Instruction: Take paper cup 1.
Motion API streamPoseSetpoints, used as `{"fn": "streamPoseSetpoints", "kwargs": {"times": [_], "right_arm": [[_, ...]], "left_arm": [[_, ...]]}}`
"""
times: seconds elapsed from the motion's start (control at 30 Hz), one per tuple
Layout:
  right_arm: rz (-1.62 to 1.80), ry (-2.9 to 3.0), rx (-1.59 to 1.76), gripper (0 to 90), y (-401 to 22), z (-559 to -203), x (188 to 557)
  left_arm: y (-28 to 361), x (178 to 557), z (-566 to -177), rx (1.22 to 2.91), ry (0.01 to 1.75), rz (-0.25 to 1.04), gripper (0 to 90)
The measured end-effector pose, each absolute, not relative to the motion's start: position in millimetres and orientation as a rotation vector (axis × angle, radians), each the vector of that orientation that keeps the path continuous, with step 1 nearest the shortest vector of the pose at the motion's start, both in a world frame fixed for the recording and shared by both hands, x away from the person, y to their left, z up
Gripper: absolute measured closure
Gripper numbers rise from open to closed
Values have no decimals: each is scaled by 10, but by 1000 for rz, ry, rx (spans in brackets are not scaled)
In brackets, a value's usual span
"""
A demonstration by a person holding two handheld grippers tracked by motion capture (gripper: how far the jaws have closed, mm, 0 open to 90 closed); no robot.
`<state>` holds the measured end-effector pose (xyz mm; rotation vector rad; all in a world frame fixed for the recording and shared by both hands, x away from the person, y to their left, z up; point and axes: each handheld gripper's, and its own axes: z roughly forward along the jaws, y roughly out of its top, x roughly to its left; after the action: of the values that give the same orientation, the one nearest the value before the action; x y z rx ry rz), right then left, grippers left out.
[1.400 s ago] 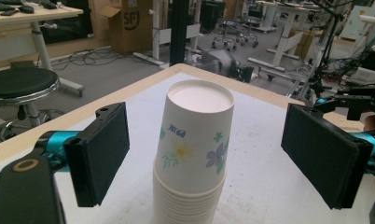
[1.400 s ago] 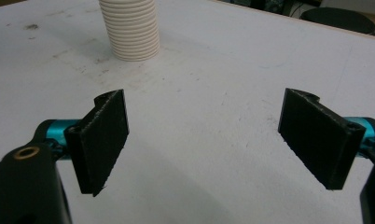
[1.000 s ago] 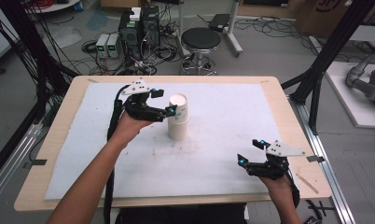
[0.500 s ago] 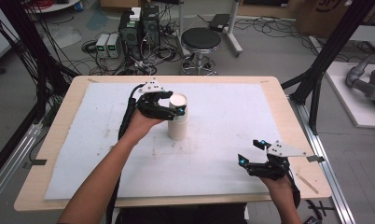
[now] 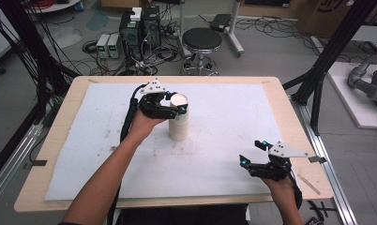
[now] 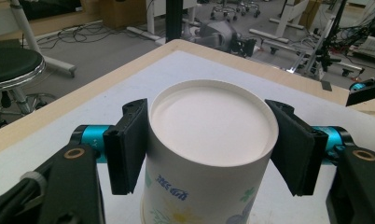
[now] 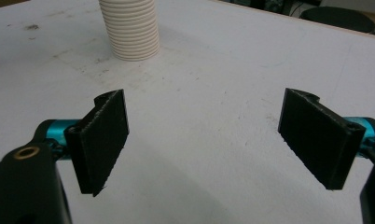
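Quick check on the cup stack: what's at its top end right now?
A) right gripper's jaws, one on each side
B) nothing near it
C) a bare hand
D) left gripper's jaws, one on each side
D: in the left gripper view the left gripper has a black jaw on each side of the cup stack, against its wall near the top; the right gripper sits open near the table's front right edge.

A stack of white paper cups (image 5: 179, 117) stands upright, a little above and left of the middle of the high view, on the white mat. The right gripper view shows its ribbed lower rims at the upper left. The top cup (image 6: 209, 154) sits mouth down, its flat base facing up, with blue lettering and a flower print on its side.
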<state>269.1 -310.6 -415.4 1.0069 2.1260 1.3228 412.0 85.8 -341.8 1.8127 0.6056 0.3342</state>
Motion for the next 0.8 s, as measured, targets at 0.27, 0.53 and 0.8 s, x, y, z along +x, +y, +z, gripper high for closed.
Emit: {"fn": "streamPoseSetpoints", "kwargs": {"times": [0.27,0.53,0.8], "right_arm": [[1323,2127,1008,164,-3106,-4156,2693],[1331,2112,1012,163,-3126,-4158,2689],[1330,2106,1036,163,-3177,-4155,2705]], "left_arm": [[853,4114,-3344,1794,598,343,337],[896,4094,-3150,1765,590,342,339],[987,4079,-2905,1695,573,346,341]]}}
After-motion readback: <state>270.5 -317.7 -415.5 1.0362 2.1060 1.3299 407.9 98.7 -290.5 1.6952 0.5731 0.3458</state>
